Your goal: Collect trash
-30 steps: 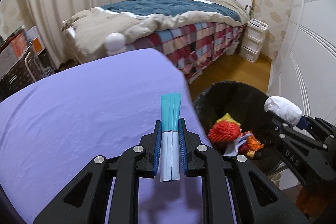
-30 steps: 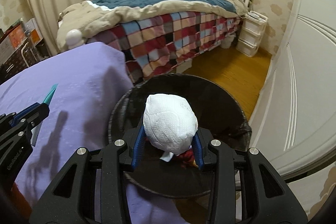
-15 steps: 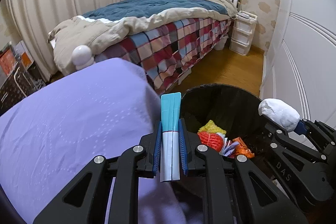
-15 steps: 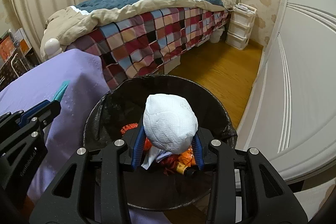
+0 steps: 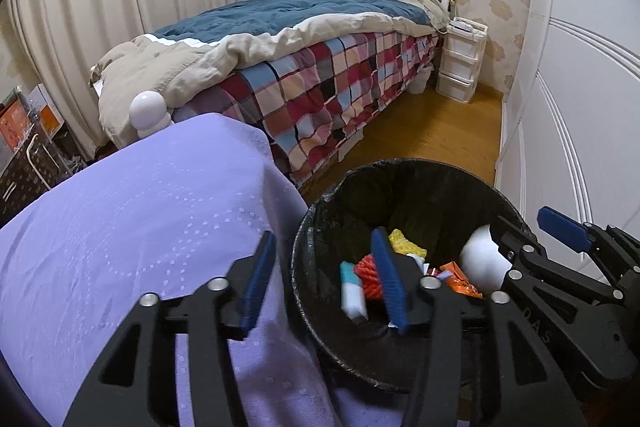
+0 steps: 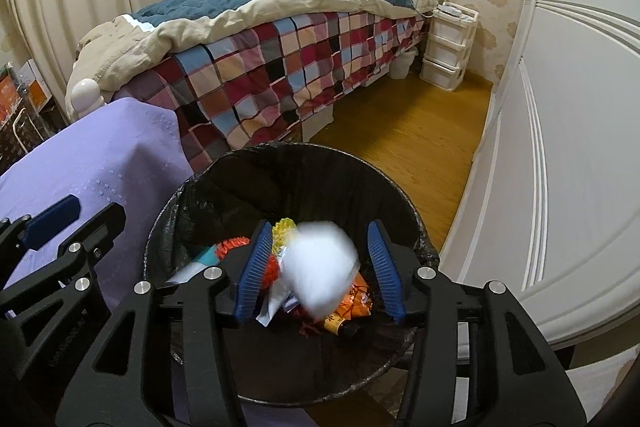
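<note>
Since 1 second ago both claws have let go: the left claw [image 5: 324,277] is spreading, and its teal-and-white wrapper [image 5: 353,293] now lies loose in the black trash bin [image 5: 400,179] below it. The right claw [image 6: 318,267], angled down over the bin, is also opening, with the white paper wad [image 6: 320,267] blurred between its pads, untouched.

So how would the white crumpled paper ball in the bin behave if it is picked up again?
The white paper ball looks crumpled, so probably light and easily squashed. It is roundish, so it may roll off the trash heap. Its wrinkled surface should not be slippery.
</note>
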